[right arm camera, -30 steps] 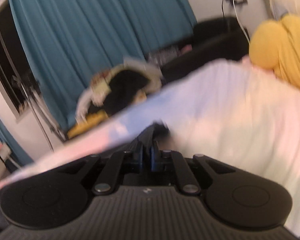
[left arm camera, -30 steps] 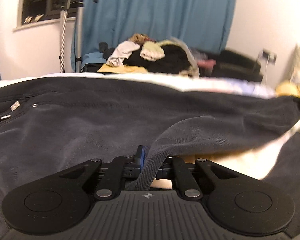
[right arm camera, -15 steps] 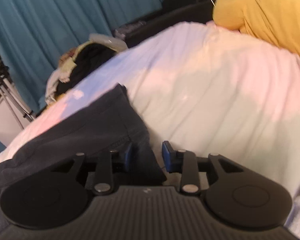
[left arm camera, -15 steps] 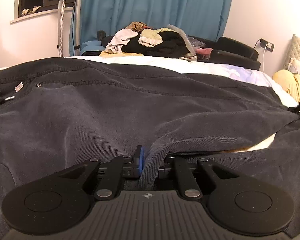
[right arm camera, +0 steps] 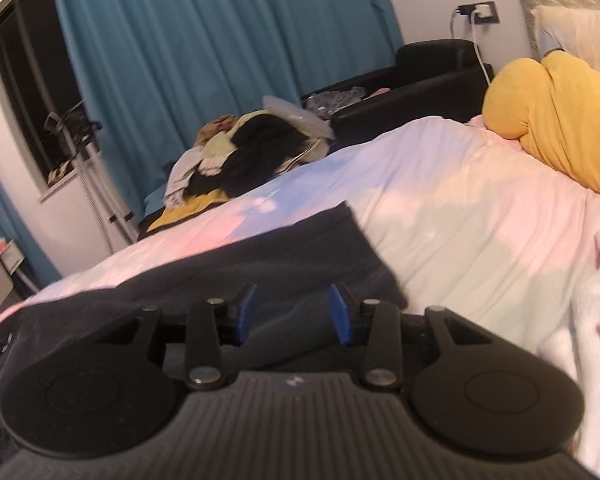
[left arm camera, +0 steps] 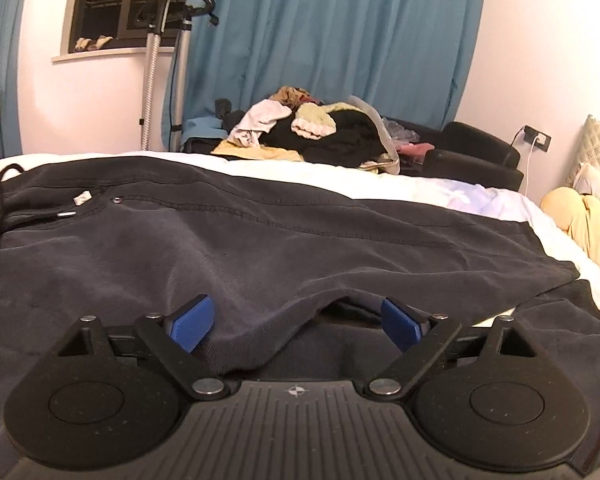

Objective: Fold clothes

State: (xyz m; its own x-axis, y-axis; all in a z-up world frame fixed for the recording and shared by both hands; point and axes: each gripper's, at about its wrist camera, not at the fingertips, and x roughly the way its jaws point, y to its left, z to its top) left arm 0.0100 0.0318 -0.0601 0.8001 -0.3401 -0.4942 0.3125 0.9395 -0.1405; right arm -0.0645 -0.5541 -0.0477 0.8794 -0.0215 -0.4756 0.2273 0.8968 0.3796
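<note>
Charcoal-black trousers [left arm camera: 260, 240] lie on a bedsheet [right arm camera: 440, 216] tinted pale pink, blue and cream. Beyond the bedsheet hang teal curtains [left arm camera: 332, 40] — beside it a mustard-yellow cushion [right arm camera: 552, 128] and a white blanket [right arm camera: 596, 320] with brown spots.

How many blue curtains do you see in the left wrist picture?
2. One wide blue curtain hangs behind the clothes pile, right of the window. A narrow blue curtain hangs at the left edge. More may be hidden outside the frame.
</note>
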